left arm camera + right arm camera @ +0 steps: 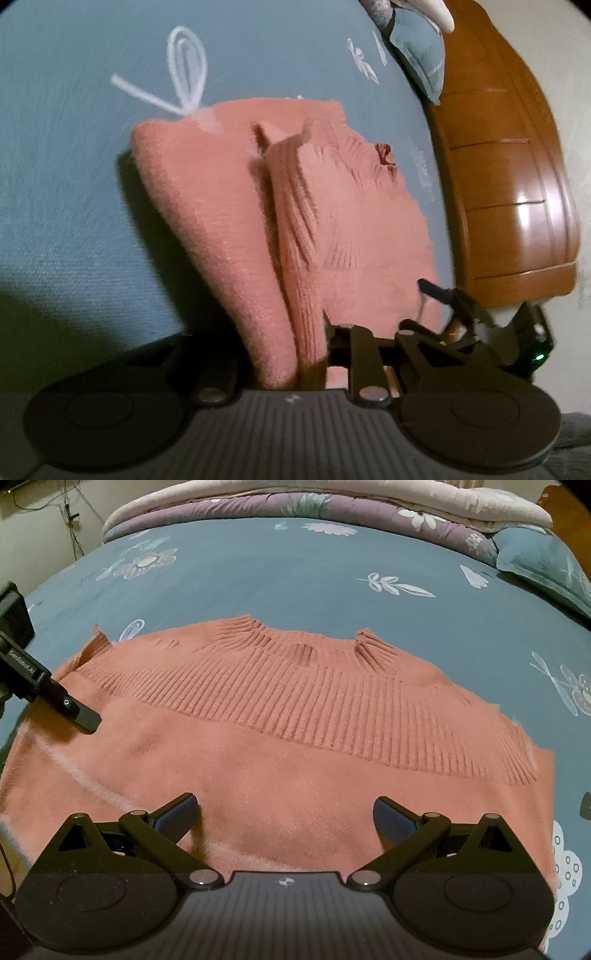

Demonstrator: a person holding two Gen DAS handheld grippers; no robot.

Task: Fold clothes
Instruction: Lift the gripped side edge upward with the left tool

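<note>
Left wrist view: the left claw [314, 354] is clamped on a fold of the salmon-pink knitted sweater [325, 206], whose gathered cloth rises between its fingers at the near edge. The rest drapes away over the blue-grey bedsheet with white flower prints [74, 166]. A glossy brown wooden headboard [517, 184] stands at the right.

Right wrist view: the right claw [286, 818] stands wide apart just above the sweater [295, 738], which lies spread flat on the bed, ribbed band on the far side. The left claw's tip [83, 714] touches the sweater's left edge. Folded floral quilts [332, 502] lie at the far end.
</note>
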